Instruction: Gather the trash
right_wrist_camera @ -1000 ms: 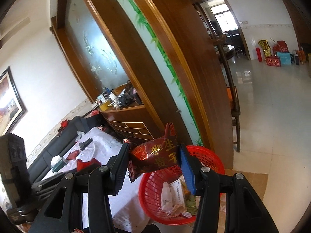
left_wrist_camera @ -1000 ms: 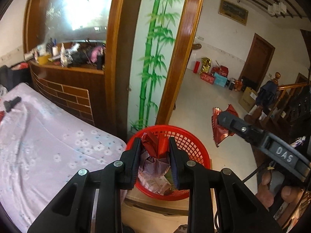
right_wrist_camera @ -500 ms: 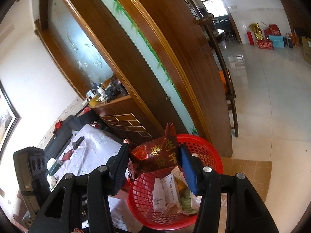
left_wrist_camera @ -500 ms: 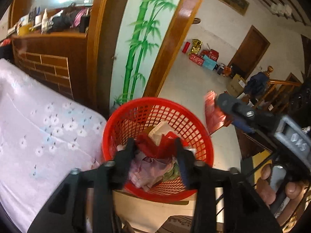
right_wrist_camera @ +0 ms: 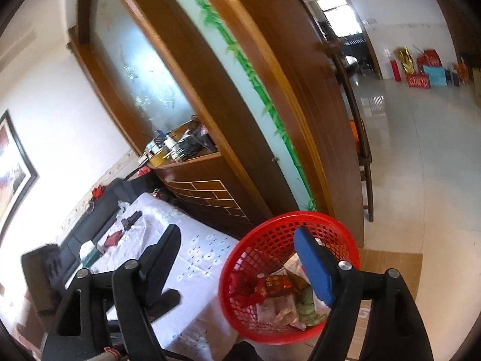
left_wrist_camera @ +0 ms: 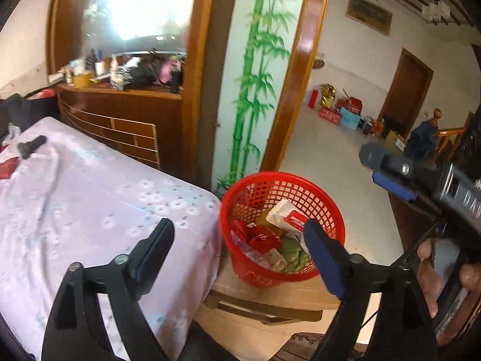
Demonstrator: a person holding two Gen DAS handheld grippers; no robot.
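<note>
Trash fills the bottom of the red basket [left_wrist_camera: 279, 225]: a crumpled red wrapper [left_wrist_camera: 255, 239], a white pack with a red label [left_wrist_camera: 288, 215], a green packet [left_wrist_camera: 290, 248] and some pale printed sachets lie heaped together inside its mesh wall. From your right wrist view the same basket [right_wrist_camera: 288, 276] shows a red packet with gold lettering [right_wrist_camera: 275, 284] lying on top of the heap, free of any grip.

Your left tongs [left_wrist_camera: 237, 243] are spreading at this moment, and nothing sits between the two fingers; the blue pad of the right-hand finger [left_wrist_camera: 321, 258] stands in front of the basket's near rim, while the other finger hangs over the bed [left_wrist_camera: 90, 198]. Your right tongs [right_wrist_camera: 237, 252] are spreading too, also with nothing between them; their blue-padded finger [right_wrist_camera: 312, 267] overlaps the basket's opening in that view, and the opposite finger is over the bed's flowered cover.

The basket stands on a low wooden stool [left_wrist_camera: 270, 297], just beside the corner of the bed and close to the bamboo-painted panel [left_wrist_camera: 258, 69] of the wooden partition. In the left wrist view, your right tongs [left_wrist_camera: 390, 177] reach in from the right edge, above and to the right of the basket, with your hand [left_wrist_camera: 436, 273] wrapped on the handle below. On the bed's far end lie a small black object [left_wrist_camera: 31, 146] and a flat red piece [left_wrist_camera: 7, 168], well apart from the basket.
</note>
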